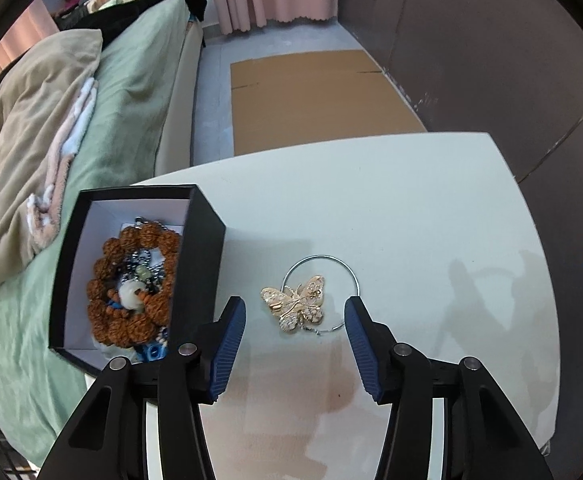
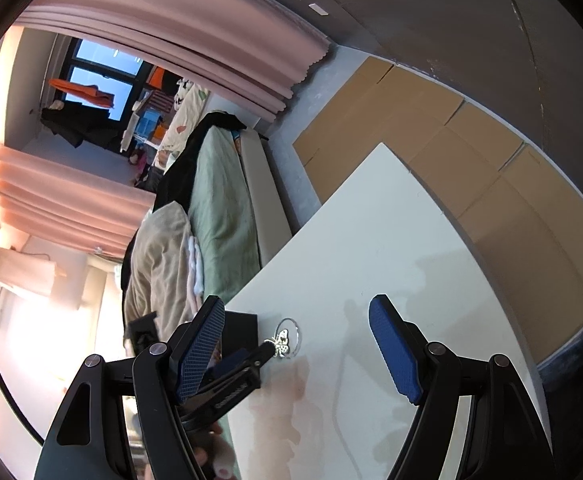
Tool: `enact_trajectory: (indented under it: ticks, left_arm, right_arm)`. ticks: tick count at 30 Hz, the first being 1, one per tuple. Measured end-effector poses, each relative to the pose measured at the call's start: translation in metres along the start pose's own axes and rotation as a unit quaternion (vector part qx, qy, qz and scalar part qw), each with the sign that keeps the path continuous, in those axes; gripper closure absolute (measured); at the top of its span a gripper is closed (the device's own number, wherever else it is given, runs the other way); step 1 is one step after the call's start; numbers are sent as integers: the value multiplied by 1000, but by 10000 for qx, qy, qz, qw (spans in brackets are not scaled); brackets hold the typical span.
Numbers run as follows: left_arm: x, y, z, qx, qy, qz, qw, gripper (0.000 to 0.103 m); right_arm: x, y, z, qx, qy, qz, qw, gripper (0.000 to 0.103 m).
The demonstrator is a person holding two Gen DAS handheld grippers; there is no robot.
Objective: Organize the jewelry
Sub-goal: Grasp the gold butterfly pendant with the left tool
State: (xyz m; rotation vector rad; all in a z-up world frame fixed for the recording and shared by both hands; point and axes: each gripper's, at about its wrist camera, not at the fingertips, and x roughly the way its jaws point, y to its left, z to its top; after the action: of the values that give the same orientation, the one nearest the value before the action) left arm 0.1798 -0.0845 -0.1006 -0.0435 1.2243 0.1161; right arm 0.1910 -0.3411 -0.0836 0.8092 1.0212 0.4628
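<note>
Left gripper (image 1: 295,312) has fingers apart, the butterfly (image 1: 296,305) dead ahead between them, wings crosswise, box (image 1: 207,216) just left; right gripper (image 2: 297,344), also spread, hangs farther off.

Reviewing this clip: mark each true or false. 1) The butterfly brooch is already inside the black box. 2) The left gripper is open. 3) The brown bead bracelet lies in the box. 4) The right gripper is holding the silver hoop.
1) False: the gold butterfly brooch lies on the white table, outside the black box.
2) True: the left gripper is open, fingers either side of the brooch.
3) True: the brown bead bracelet lies in the box.
4) False: the right gripper is open and empty; the silver hoop lies on the table.
</note>
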Motion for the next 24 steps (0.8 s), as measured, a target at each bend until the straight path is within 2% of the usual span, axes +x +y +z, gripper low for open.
enact_trajectory:
  ticks: [5,11,15,16,17,18,24]
  left_arm:
    - [19,-5,5,13,193,144,9997,50]
    - [23,-7,8,30,133,372,9992,50]
    - [26,-15,6,209,128,604,9979,51]
    - [26,-15,5,226,123,600,9979,52]
    - [26,-15,5,243,121,568,9980,62]
    - [26,-16,5,232,144,453,9986,63]
    - [23,-17,-1,311,121,303,9990,63]
  right_arm:
    - [-1,-3,3,51,29,58,10000,28]
    - [-1,-1,5,24,53,61,10000,28]
    - [0,-2,5,43,89,39,9999,28]
    - [1,-3,4,49,98,26,9999,28]
    - [2,-4,4,54,105,19,9999,28]
    - [2,-3,3,59,114,18,9999,28]
    - [2,-3,3,30,147,-16,9999,28]
